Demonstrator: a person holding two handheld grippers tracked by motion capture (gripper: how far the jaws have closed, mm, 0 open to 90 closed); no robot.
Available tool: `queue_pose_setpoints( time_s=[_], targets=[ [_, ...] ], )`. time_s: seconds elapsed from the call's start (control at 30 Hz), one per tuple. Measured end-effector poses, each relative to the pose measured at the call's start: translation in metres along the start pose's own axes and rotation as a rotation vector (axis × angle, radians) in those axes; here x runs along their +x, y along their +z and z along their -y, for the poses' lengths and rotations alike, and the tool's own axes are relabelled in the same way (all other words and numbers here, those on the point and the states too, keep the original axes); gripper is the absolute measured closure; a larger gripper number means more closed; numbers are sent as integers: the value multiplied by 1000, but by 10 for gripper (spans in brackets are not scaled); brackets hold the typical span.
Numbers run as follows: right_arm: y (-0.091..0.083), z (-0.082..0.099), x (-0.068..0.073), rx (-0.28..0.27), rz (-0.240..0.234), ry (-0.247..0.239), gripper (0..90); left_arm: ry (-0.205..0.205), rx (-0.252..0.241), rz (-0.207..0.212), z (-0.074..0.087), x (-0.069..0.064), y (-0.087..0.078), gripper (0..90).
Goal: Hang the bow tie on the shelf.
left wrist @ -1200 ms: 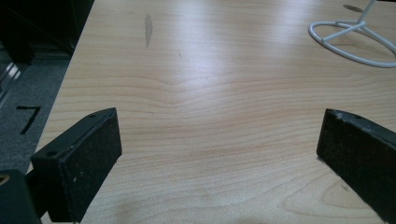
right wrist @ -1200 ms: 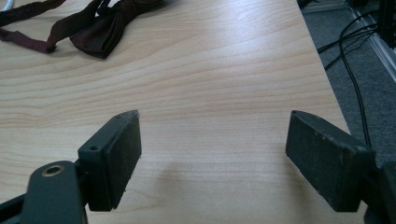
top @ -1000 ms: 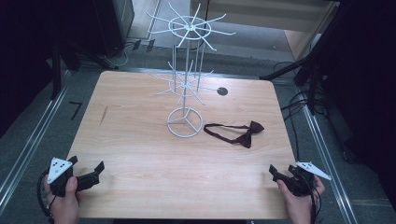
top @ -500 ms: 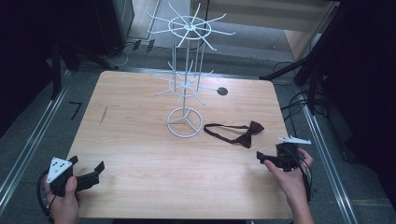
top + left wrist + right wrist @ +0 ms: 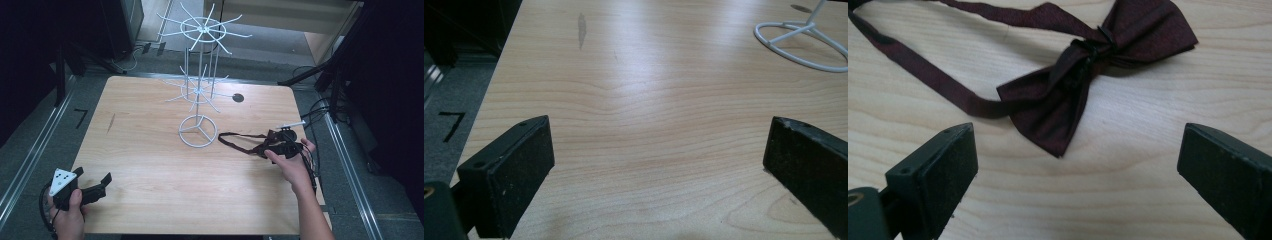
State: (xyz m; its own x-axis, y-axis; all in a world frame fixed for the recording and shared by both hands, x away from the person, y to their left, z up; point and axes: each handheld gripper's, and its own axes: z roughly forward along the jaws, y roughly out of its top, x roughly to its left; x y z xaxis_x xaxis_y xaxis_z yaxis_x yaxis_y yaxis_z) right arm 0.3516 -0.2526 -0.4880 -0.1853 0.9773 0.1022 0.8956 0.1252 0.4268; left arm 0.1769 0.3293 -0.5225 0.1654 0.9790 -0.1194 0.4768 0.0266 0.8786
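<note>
Bow tie (image 5: 1083, 75) lies flat on the wooden surface (image 5: 150, 165), right of the white wire stand (image 5: 198, 131) and apart from its ring base, dark red, its thin strap looping back toward that base. My right gripper (image 5: 280, 145) hovers just above the knot end, tilted down along the wood; its fingers (image 5: 933, 180) have just been opening and now stand spread wide with nothing between them, the nearer wing of the bow centred in the gap ahead. I judge this the approach for a pickup: the spread gives room to straddle the bunched cloth near the knot, the thickest and least floppy place to pinch. My left gripper (image 5: 82, 187) rests at the near left corner of the surface, well apart from everything, fingers (image 5: 506, 175) likewise spread and empty over bare wood, parked there to keep clear of the right hand's path. Stand's arms hang bare, likely where the tie belongs. Risk: thin cloth on a smooth surface may slide rather than lift.
</note>
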Motion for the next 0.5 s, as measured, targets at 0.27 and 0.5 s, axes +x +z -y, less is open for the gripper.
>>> queue_pose_setpoints(
  time_s=[0.27,0.5],
  targets=[
    [14,-14,7,44,9,25,36,-1,0,4,0,0,0,4],
    [23,-23,11,79,33,69,44,-1,0,5,0,0,0,4]
  ],
)
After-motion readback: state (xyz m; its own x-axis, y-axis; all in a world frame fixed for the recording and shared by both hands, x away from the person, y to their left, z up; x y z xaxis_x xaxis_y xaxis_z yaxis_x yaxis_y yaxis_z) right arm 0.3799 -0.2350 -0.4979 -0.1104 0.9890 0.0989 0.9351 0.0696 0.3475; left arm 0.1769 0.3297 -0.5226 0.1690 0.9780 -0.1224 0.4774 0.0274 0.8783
